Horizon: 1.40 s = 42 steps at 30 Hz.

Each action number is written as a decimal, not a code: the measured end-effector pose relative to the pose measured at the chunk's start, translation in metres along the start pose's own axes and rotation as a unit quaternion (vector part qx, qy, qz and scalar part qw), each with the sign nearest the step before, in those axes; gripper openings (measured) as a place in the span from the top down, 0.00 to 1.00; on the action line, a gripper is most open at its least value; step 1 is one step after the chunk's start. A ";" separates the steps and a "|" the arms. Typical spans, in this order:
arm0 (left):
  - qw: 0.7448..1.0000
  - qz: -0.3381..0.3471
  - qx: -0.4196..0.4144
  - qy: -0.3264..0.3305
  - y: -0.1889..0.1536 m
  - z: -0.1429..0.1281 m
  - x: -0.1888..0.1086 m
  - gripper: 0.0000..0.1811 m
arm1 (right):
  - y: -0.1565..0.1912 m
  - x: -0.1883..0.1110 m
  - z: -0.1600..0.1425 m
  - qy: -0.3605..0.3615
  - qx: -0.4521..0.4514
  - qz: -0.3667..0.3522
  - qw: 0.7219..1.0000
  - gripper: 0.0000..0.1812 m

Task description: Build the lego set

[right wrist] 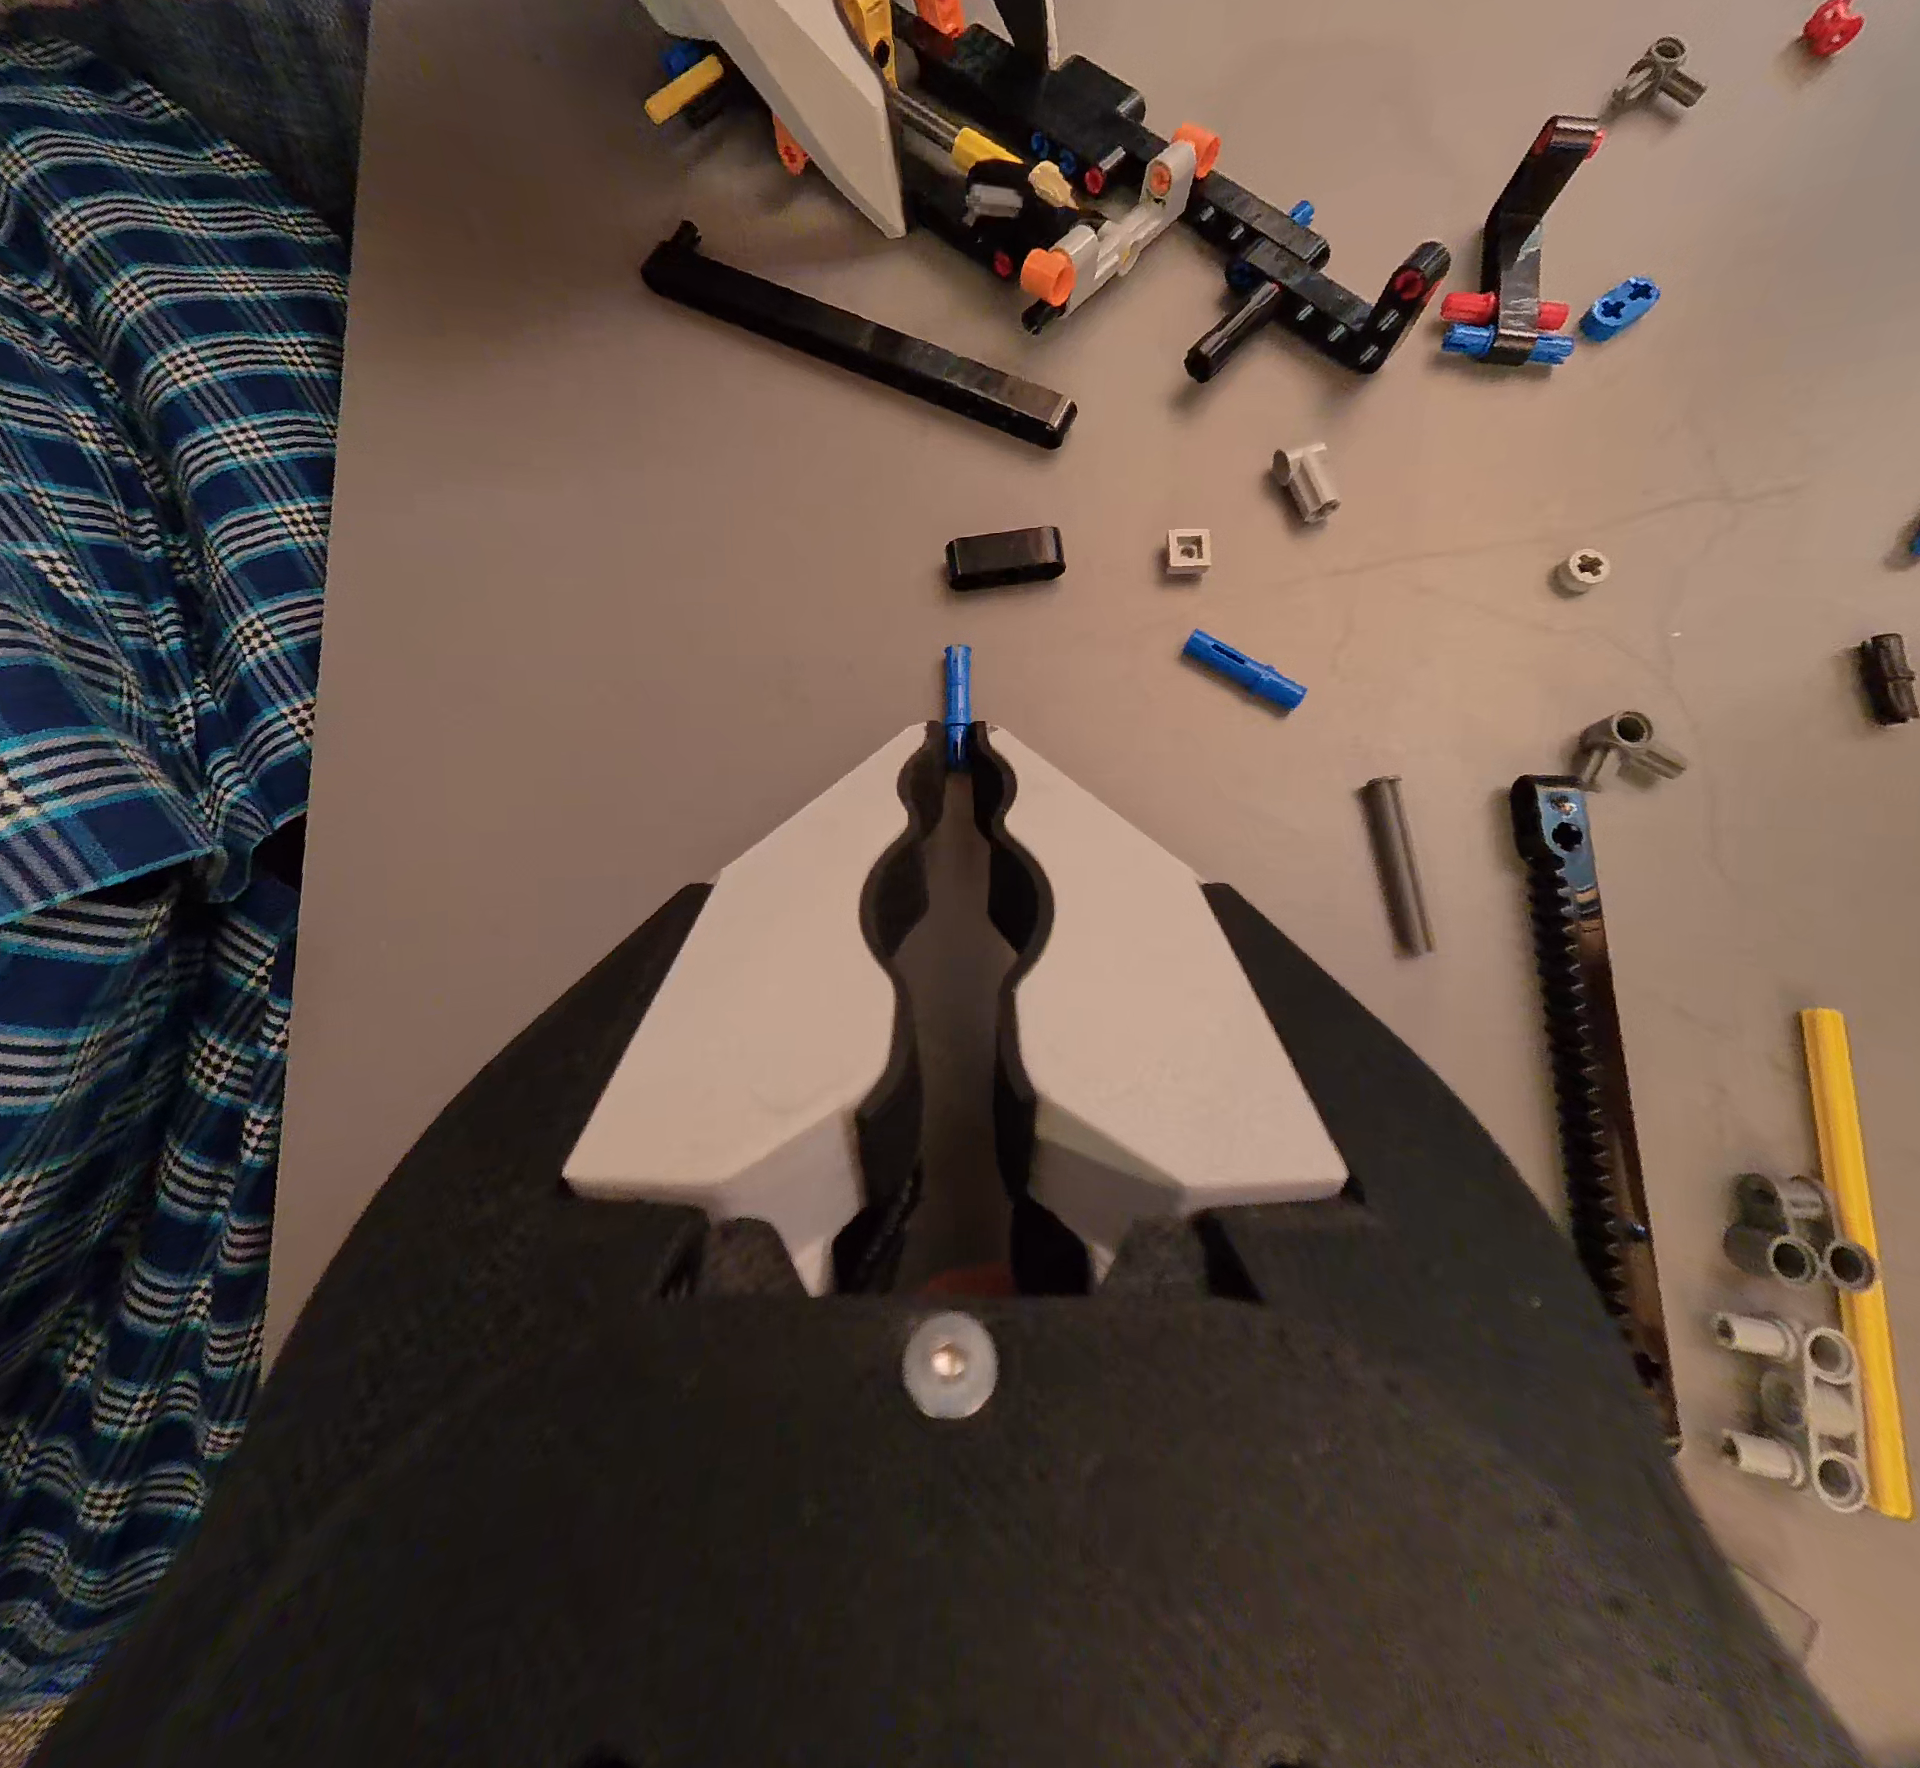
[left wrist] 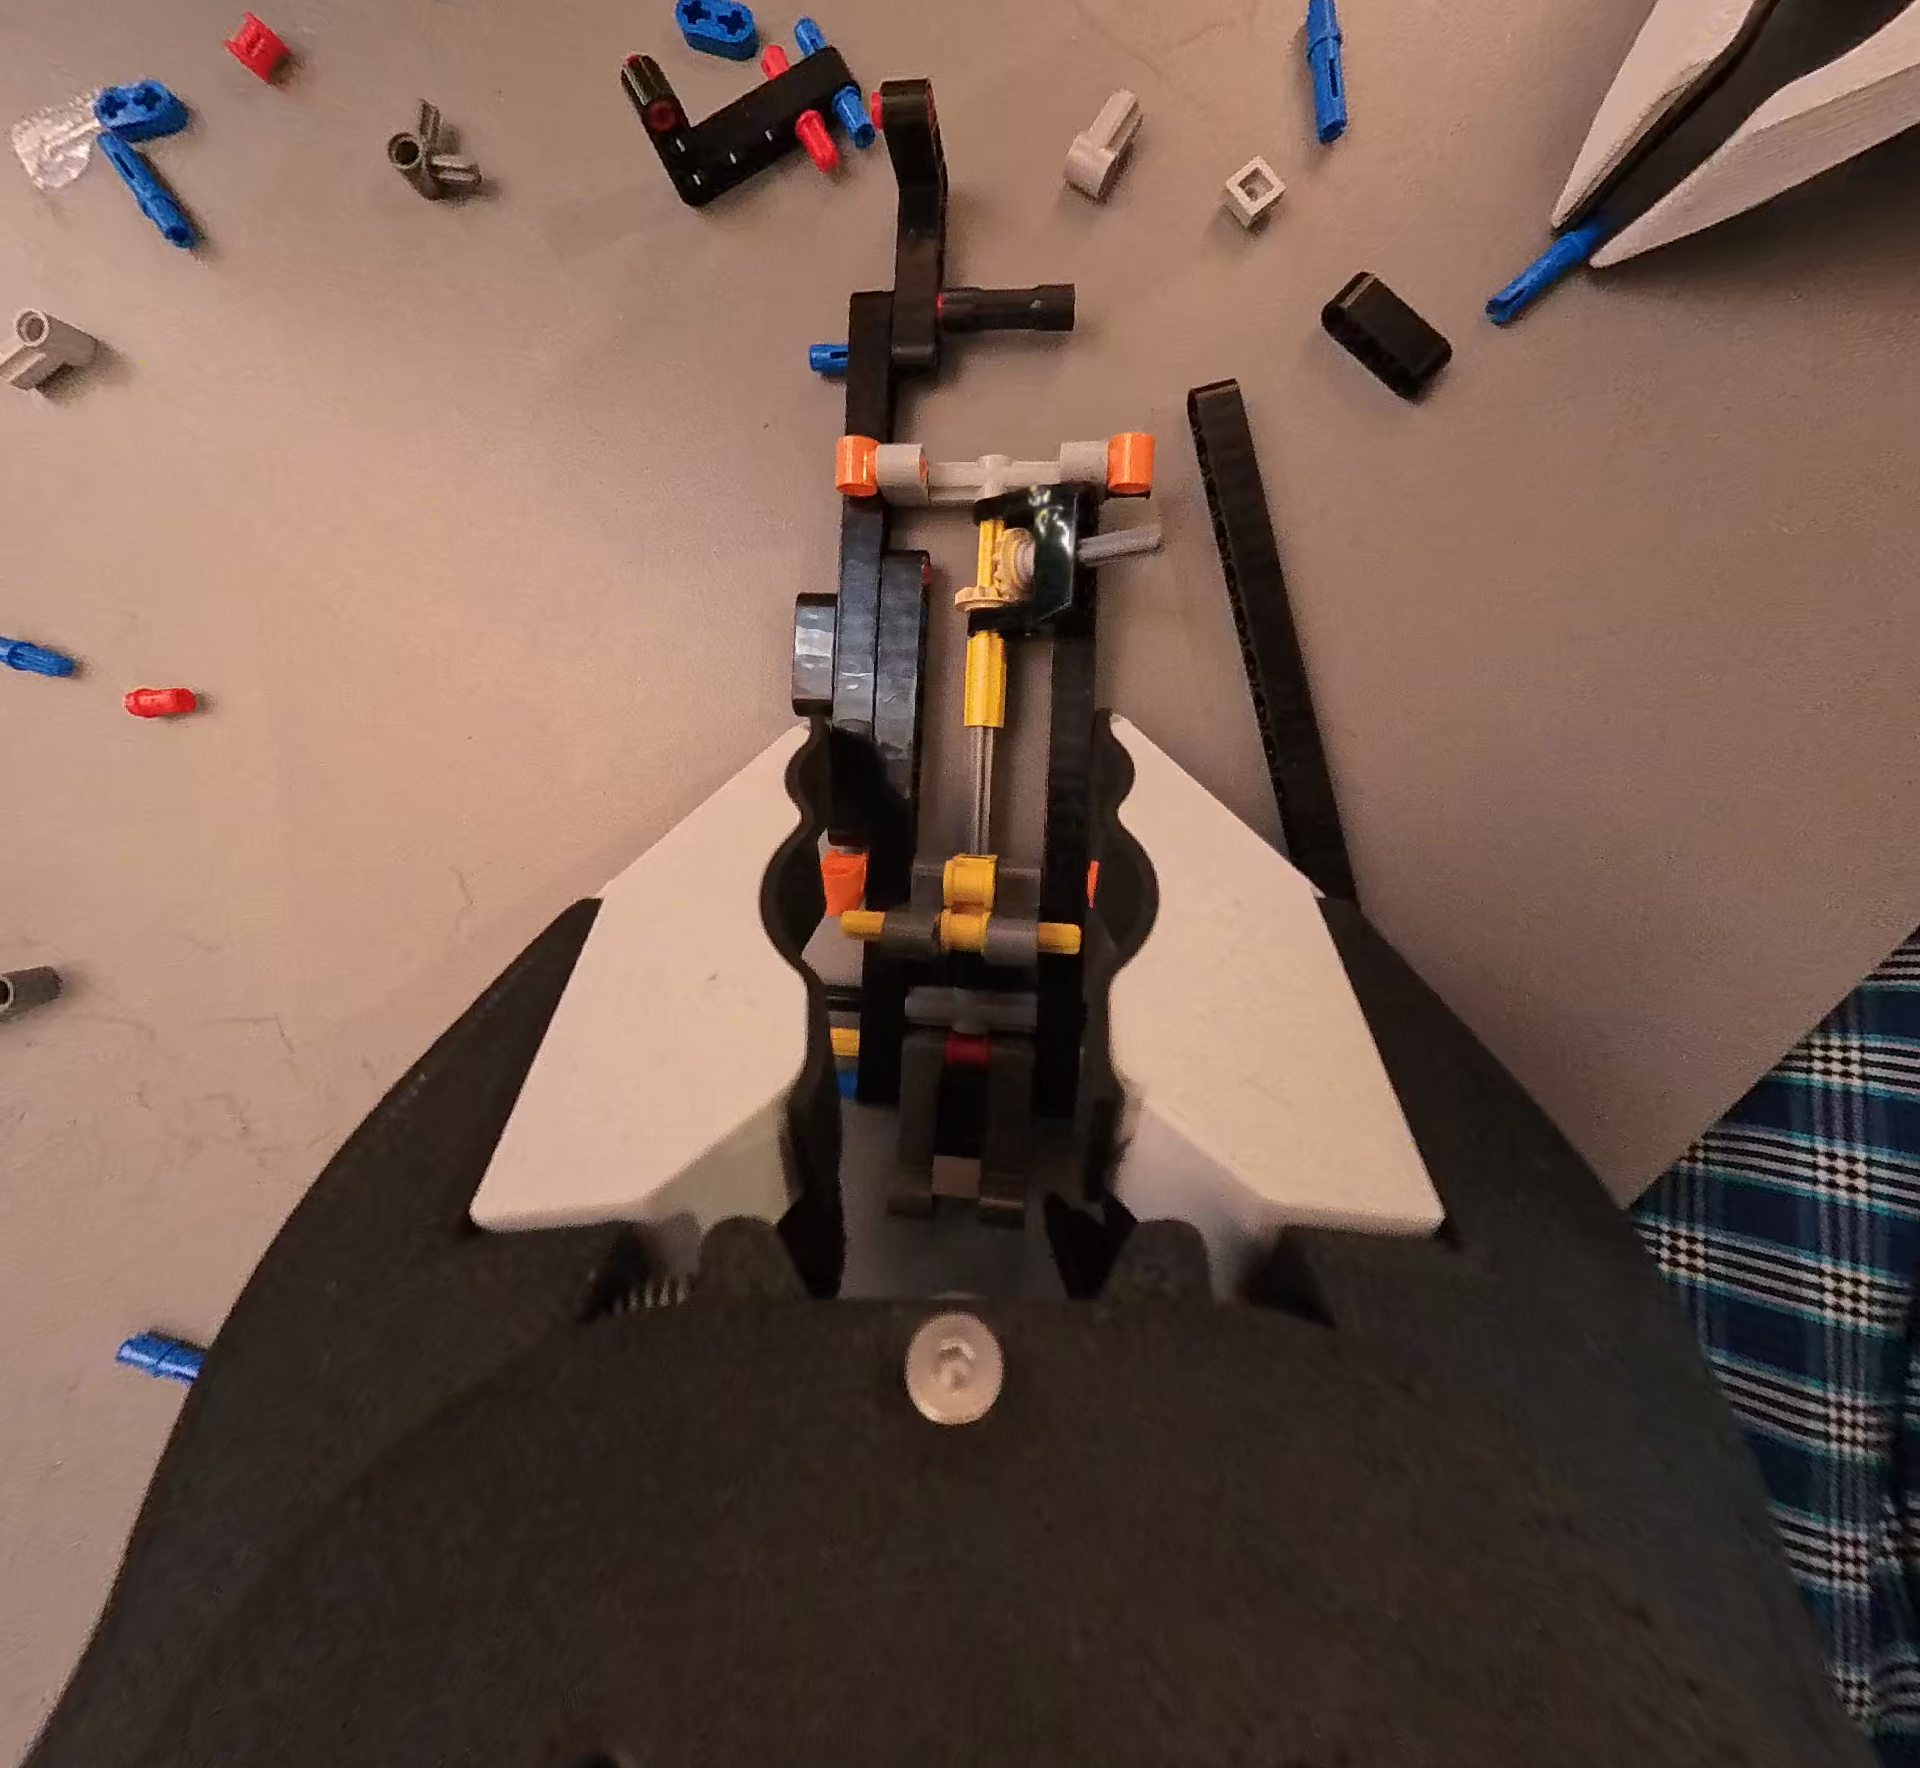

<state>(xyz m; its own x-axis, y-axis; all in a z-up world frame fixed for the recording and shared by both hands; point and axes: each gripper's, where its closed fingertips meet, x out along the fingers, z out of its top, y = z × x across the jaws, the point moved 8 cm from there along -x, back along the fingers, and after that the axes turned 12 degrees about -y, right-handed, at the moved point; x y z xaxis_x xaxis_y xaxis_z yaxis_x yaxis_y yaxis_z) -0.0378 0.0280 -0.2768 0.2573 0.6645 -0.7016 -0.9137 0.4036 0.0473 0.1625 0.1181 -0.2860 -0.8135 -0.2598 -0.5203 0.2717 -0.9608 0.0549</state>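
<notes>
My left gripper point(left wrist: 961, 742) is shut on the black lego assembly point(left wrist: 971, 638), a long frame with orange bushes, a yellow rod and grey connectors, resting on the grey table. It also shows in the right wrist view point(right wrist: 1101, 191), held by the left gripper point(right wrist: 935, 191) at the top. My right gripper point(right wrist: 958, 731) is shut on a blue pin point(right wrist: 957, 695) that sticks out past its tips, held above the table. In the left wrist view the right gripper point(left wrist: 1579, 238) sits at the upper right with the blue pin point(left wrist: 1538, 274).
Loose parts lie around: a long black beam point(right wrist: 852, 336), a short black beam point(right wrist: 1005, 558), a blue pin point(right wrist: 1242, 669), a small grey brick point(right wrist: 1188, 549), a black gear rack point(right wrist: 1590, 1074), a yellow axle point(right wrist: 1855, 1251), grey connectors point(right wrist: 1797, 1406). A plaid cloth point(right wrist: 135, 575) lies past the table's left edge. There is about 15 cm between the tips of the two grippers. The small grey brick point(right wrist: 1188, 549) is about 5 cm from my right fingertips. Seen from the left wrist view point(left wrist: 1257, 187) as well.
</notes>
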 end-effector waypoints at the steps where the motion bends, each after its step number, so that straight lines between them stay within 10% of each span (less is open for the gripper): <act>1: 1.000 0.001 0.000 0.000 0.000 0.000 0.000 0.73 | 0.000 0.000 0.000 0.000 -0.001 0.000 1.000 0.99; 30: 0.999 0.035 0.012 -0.030 0.003 0.003 -0.007 0.65 | 0.002 0.001 0.003 -0.001 -0.019 -0.015 1.000 0.99; 42: 0.949 0.073 0.280 -0.128 -0.092 0.044 -0.018 0.82 | 0.002 -0.006 0.031 -0.071 0.055 0.069 0.994 0.99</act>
<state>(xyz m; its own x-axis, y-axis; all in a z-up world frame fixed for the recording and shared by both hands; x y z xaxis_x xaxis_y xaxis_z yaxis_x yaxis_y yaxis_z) 0.0553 0.0071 -0.2373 0.2739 0.8410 -0.4665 -0.6539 0.5185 0.5509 0.1520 0.1145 -0.2557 -0.8388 -0.3942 -0.3755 0.3353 -0.9175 0.2142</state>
